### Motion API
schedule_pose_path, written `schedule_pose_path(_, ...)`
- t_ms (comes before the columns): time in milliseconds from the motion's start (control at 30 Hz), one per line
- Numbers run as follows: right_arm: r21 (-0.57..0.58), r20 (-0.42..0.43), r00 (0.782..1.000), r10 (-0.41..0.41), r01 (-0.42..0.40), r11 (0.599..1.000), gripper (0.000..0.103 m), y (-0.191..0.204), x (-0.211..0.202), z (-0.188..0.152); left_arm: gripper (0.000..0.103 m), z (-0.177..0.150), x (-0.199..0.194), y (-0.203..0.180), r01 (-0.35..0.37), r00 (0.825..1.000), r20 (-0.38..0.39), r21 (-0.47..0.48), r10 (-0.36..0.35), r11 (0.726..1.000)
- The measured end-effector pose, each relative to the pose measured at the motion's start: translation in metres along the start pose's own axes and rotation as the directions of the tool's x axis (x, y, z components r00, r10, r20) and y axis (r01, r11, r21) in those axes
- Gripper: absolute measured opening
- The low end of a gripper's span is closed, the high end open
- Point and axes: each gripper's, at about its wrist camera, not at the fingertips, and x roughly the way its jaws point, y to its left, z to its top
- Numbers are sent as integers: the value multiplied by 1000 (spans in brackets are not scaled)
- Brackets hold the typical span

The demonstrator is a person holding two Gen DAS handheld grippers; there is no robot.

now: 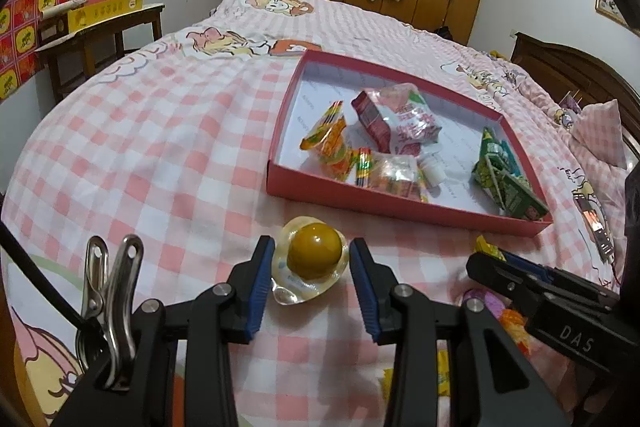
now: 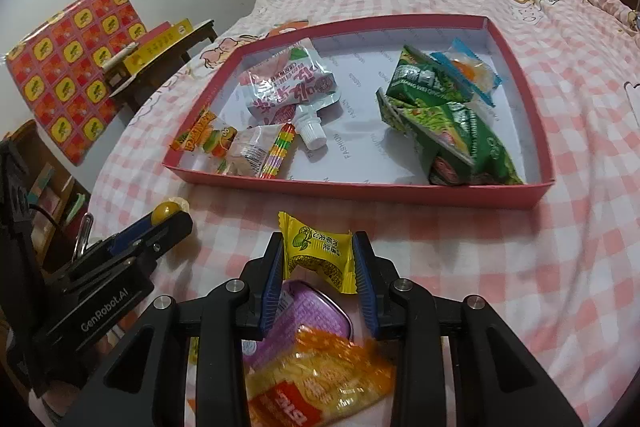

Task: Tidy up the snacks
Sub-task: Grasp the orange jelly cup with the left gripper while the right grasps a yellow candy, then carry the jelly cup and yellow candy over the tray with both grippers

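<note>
We see our left tool [image 1: 312, 263] over the pink checked bed [image 1: 160, 155], its blue-padded fingers [image 1: 260, 283] set narrowly on either side of a jelly cup [image 1: 310, 261] with a dark yellow dome in a clear shell. The left pad meets the cup's rim and the right pad sits at its edge, so the cup looks clamped between them.

Our right tool [image 2: 318, 259] has closed on a yellow lemon candy wrapper [image 2: 316, 255]; both pads press the wrapper's crimped sides, and the sweet stands upright between the fingers. Under this tool, nearer the camera, a purple tin [image 2: 312, 319] and an orange snack packet [image 2: 320, 379] lie on the bed.

Beyond both tools sits the red shallow box [image 2: 360, 187], open-topped with a white floor. Inside it, to the left, lie a white spouted pouch [image 2: 292, 91], a small clear burger-gummy packet [image 2: 212, 139] and a packet with a rainbow edge [image 2: 260, 155]; to the right lie green snack packets [image 2: 444, 123] and a blue-edged sweet [image 2: 468, 71]. Both held snacks are outside the box, just short of its near wall.
</note>
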Motion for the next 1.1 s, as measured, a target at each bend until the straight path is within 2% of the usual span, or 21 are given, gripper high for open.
schedule_pose_path(167, 4, 6, 1000, 20, -20, 1000, 34, -4, -10, -2, 40, 3, -6, -7, 34, 999, -14, -14, -34, 999)
schedule_pose_path(567, 8, 51, 997, 64, -65, 998, 34, -12, -33, 4, 40, 16, -24, -36, 83, 997, -1, 25, -83, 996)
schedule_pose_path(867, -24, 98, 991, 93, -91, 996, 34, -12, -51, 23, 40, 41, -31, -57, 108, 994, 26, 58, -110, 992)
schedule_pose_path(1100, -53, 130, 988, 78, -72, 996, 34, -13, -53, 43, 40, 59, -23, -69, 116, 993, 30, 76, -118, 990)
